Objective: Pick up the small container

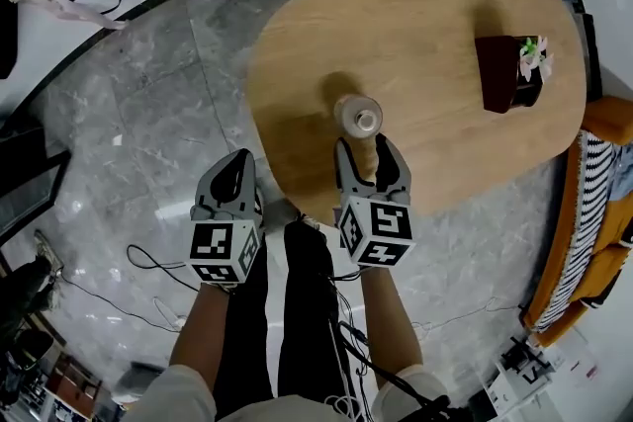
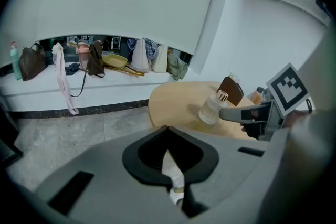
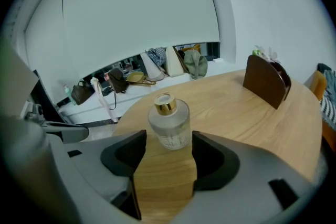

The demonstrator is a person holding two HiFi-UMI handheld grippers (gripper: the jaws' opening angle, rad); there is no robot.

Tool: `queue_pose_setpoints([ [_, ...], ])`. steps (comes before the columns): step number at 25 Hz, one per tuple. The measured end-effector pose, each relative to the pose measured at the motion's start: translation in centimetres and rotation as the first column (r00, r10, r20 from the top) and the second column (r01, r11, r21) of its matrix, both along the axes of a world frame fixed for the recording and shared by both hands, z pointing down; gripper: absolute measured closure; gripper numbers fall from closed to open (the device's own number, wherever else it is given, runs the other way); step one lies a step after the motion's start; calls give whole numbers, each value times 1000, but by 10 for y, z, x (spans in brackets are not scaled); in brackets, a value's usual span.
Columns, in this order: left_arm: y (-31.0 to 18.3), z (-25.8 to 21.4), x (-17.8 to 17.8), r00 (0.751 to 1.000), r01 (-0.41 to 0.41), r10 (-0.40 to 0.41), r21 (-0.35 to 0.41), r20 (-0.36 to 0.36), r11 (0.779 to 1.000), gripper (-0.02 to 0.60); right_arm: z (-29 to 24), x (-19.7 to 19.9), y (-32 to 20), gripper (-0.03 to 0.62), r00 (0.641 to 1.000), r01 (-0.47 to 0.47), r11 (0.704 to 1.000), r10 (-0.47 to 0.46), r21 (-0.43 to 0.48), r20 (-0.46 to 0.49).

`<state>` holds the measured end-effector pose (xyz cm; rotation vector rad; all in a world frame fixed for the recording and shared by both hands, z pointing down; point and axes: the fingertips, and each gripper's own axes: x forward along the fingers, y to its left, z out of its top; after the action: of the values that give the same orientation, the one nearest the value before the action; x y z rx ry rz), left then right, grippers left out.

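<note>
The small container [image 1: 357, 117] is a frosted glass bottle with a gold cap, standing upright near the front edge of the oval wooden table [image 1: 435, 25]. My right gripper [image 1: 365, 150] is open just in front of it, a finger on each side of the bottle's near face. In the right gripper view the bottle [image 3: 169, 122] stands at the mouth of the right gripper [image 3: 167, 145], and neither pad touches it. My left gripper [image 1: 235, 170] hangs shut over the floor, left of the table. The left gripper [image 2: 169, 138] holds nothing, and its view shows the bottle [image 2: 212, 108] off to the right.
A dark brown box with small flowers [image 1: 509, 72] stands at the table's far right. An orange seat with a striped cushion [image 1: 591, 212] sits right of the table. Cables [image 1: 148, 264] lie on the grey marble floor. Bags [image 3: 157, 66] line a white ledge behind.
</note>
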<state>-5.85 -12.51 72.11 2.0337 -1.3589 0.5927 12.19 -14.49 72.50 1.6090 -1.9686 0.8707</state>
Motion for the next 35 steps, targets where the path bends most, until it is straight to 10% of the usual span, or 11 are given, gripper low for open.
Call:
queue_pose_setpoints([
  [35, -8, 34, 18, 999, -47, 47, -73, 1, 996, 574, 17, -13, -48, 270, 988, 142, 965, -126, 221, -88],
])
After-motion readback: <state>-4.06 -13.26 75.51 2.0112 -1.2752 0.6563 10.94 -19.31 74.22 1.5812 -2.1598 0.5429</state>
